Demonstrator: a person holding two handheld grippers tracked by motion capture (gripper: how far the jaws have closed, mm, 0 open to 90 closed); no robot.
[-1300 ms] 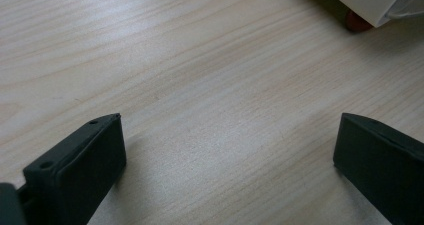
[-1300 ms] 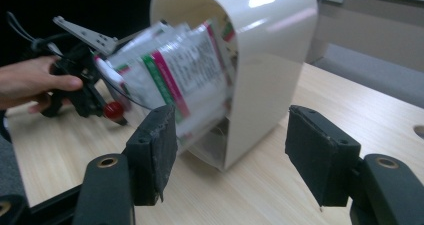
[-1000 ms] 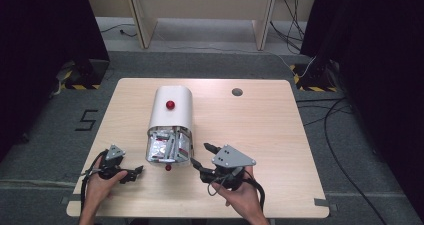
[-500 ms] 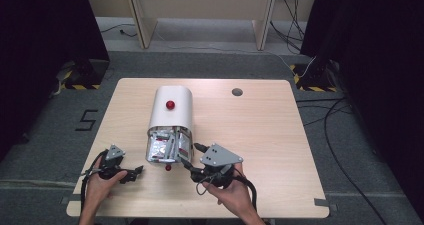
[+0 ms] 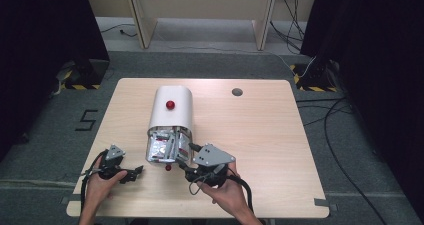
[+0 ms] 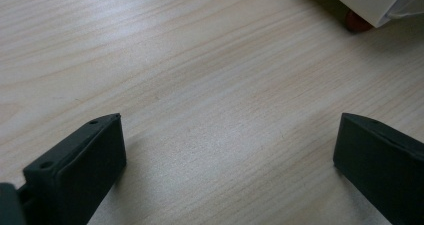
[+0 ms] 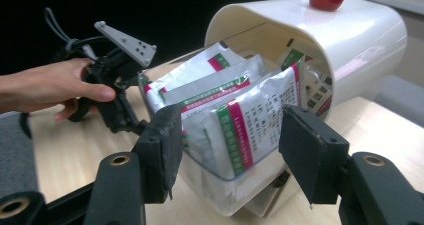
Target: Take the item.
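The step in hand looks like the approach to a grasp: the right gripper [image 7: 227, 150] stands with its jaws apart on either side of the front of the clear drawer [image 7: 235, 185], which juts from the mouth of the white box [image 5: 171, 109] on the desk [image 5: 270, 135]. The sachets [image 7: 240, 125] packed upright in the drawer lie between and just beyond the jaw tips; the pads are not pressing on anything yet, as far as can be seen. The left gripper [image 5: 131, 172] has its jaws wide apart over bare desk, with the corner of the box and one red foot [image 6: 357, 21] well ahead of its far jaw. The next move probably calls for the right jaws to advance slightly and close squarely on either the drawer's front or a single sachet, without crushing the packets beside it.
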